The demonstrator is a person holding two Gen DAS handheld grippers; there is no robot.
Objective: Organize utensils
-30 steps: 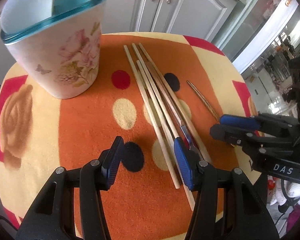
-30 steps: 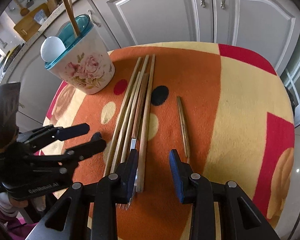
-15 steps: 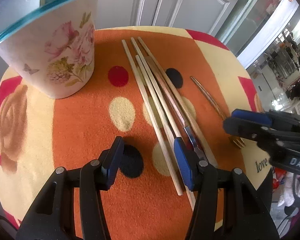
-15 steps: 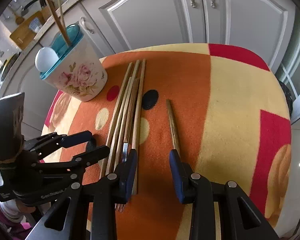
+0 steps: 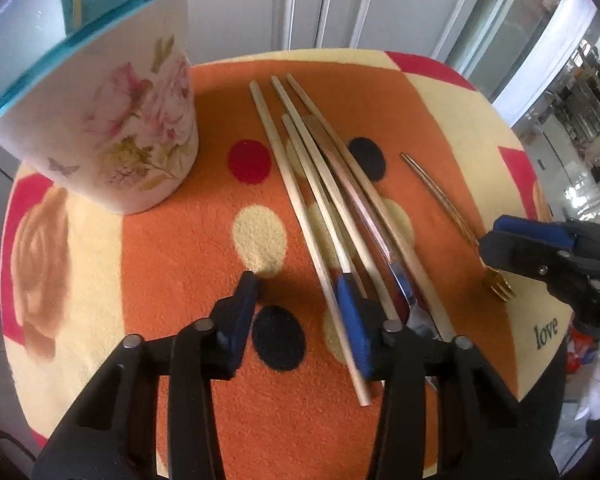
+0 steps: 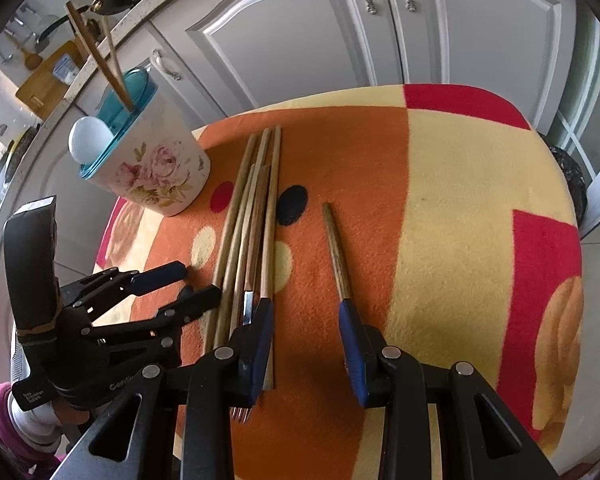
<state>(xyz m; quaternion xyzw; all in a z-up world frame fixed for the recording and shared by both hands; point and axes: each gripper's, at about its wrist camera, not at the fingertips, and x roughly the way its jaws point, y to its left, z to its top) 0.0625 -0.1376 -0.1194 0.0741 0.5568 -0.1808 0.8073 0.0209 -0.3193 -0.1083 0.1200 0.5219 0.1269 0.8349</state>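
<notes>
At the far left stood the floral utensil holder [image 5: 112, 120] with its teal rim, upright on the patterned cloth [image 5: 172, 248], a white rounded thing and two sticks already poking from its top. Just right of it, apart from its wall, lay the bundle of wooden chopsticks [image 5: 312, 184], side by side and partly overlapping, with a copper-handled utensil [image 5: 356, 196] wedged among them.

The left gripper [image 5: 296, 312] hung low over the near ends of that bundle, its jaws closing with nothing pinched yet: the leftmost chopstick ran between the pads, close against the right-hand one, while the left pad stood clear over bare cloth.

Further right, alone and well apart from the bundle, lay the gold fork [image 5: 456, 220], tines toward the near edge. The right gripper [image 6: 306, 332] hovered over the cloth between bundle and fork, fingers parted and empty; the fork's handle lay just beyond its right pad.

The risk, as I judged it, was a closing pinch catching only one chopstick off-centre near its tip, so it pivoted and scattered its neighbours, or dragging the overlapping sticks and rolling one off the cloth's near edge.
</notes>
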